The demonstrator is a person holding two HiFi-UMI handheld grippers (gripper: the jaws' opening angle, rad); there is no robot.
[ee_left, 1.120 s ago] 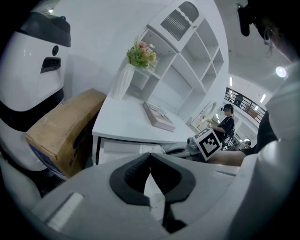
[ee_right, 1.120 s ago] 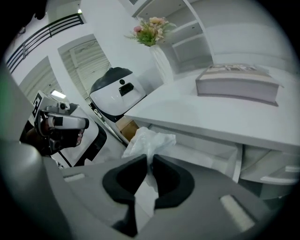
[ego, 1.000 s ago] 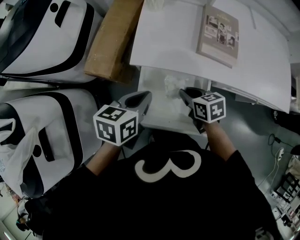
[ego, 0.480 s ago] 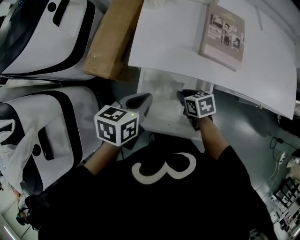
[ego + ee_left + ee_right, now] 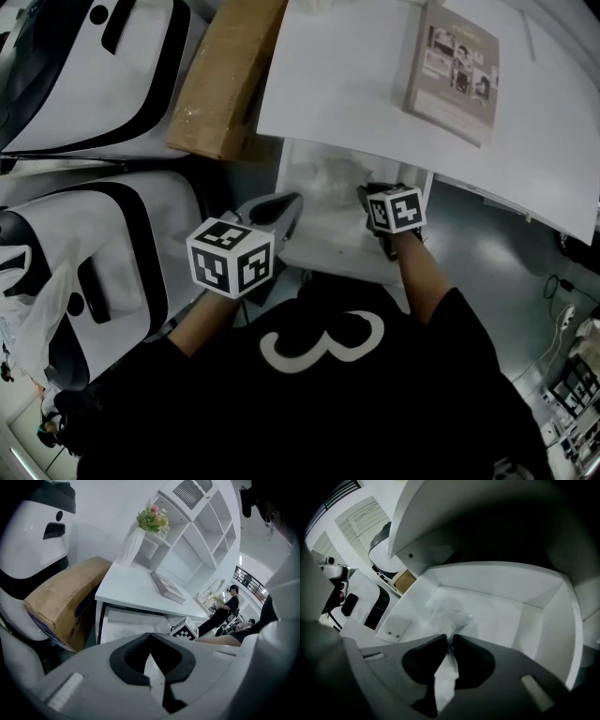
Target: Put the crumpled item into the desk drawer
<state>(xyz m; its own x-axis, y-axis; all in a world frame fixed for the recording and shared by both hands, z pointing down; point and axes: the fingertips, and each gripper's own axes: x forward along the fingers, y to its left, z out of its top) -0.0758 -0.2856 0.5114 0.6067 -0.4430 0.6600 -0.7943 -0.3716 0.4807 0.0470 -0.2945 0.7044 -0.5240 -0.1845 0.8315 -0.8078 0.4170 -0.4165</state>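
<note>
The crumpled item [image 5: 447, 616] is a wad of clear plastic film, low inside the open white desk drawer [image 5: 497, 581]. My right gripper [image 5: 449, 637] is shut on a fold of it, with film trailing back between the pads. In the head view the right gripper [image 5: 369, 193] reaches into the drawer [image 5: 323, 251] under the desk's edge, and the item [image 5: 333, 174] shows faintly to its left. My left gripper [image 5: 289, 202] hovers at the drawer's near left corner. Its jaws meet at the tips with nothing between them [image 5: 150, 634].
A white desk [image 5: 347, 75] carries a book [image 5: 453, 70] and a vase of flowers [image 5: 133, 543]. A cardboard box [image 5: 225, 75] leans beside the desk, and two white-and-black machines [image 5: 84, 66] [image 5: 94, 253] stand to its left. A white shelf unit [image 5: 197, 531] stands behind.
My right gripper has moved a little left and deeper into the drawer with the plastic in it. The left gripper has hardly shifted.
</note>
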